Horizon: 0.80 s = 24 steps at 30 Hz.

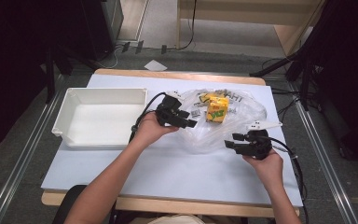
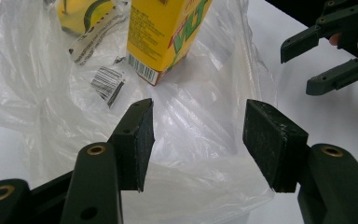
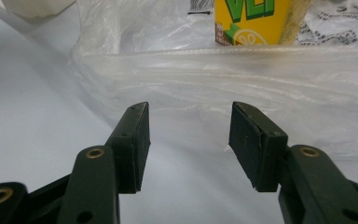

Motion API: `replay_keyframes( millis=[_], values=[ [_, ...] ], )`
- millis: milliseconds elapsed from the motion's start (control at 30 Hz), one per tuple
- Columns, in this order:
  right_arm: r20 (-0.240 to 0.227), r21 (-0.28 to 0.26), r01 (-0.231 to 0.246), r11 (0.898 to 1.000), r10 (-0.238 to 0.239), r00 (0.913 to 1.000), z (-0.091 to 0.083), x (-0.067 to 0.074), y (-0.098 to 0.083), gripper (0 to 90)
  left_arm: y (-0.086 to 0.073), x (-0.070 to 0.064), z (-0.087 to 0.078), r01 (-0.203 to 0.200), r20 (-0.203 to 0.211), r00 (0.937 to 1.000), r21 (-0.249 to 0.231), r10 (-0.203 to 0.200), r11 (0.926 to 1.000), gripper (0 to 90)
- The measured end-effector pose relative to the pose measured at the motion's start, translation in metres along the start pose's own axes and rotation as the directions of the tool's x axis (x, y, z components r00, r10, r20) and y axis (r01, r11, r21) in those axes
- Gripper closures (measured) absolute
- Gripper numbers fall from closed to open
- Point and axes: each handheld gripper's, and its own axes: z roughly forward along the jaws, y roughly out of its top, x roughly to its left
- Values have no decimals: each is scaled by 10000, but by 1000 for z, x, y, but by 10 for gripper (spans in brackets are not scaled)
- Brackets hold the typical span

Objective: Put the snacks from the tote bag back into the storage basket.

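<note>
A clear plastic bag [image 1: 223, 123] is lying crumpled on the pale tabletop [image 1: 168, 172], right of centre and toward the far side. A yellow juice carton [image 1: 217, 108] with green lettering is standing upright on the bag's far part, just beside some printed paper and a barcode label [image 2: 108, 84] showing through the film. In the left gripper view the carton [image 2: 168, 32] is rising beyond the jaws with the barcode label lying to its left under the plastic; in the right gripper view the carton's base [image 3: 251, 21] is sitting behind a raised fold of the bag [image 3: 242, 79].

The left gripper [image 1: 190, 120] is hovering at the bag's left edge, pointing right toward the carton; its fingers [image 2: 137, 140] are standing spread wide with nothing but bag film lying beneath the gap [image 2: 198, 140]. The right gripper [image 1: 230, 141] is sitting at the bag's near right edge, pointing left; its fingers [image 3: 133, 144] are also standing apart, with the bag's edge just ahead of them and nothing pinched [image 3: 189, 140]. The right gripper's jaws are also showing at the upper right of the left gripper view [image 2: 317, 63], parted.

A white plastic bin [image 1: 67, 109] is resting on the table's left side, well apart from the bag.
</note>
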Motion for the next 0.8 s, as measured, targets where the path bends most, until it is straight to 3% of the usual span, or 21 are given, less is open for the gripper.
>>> replay_keyframes(
  millis=[367,567,633,800],
  values=[
    [-222,55,-35,10000,37,9997,1,4,-5,474,2,1,0,81,133,9999,-142,-79,9999,438],
    [-276,152,-52,9999,57,9996,3,6,-6,470,9,1,-2,-243,115,9996,-259,246,9994,439],
    [-282,110,-41,9999,44,9996,3,5,-6,470,12,1,0,-384,19,9993,-56,384,9992,438],
    [-280,106,-62,9999,65,9996,2,5,-6,470,21,2,4,-419,130,9990,-145,421,9990,439]
  ],
)
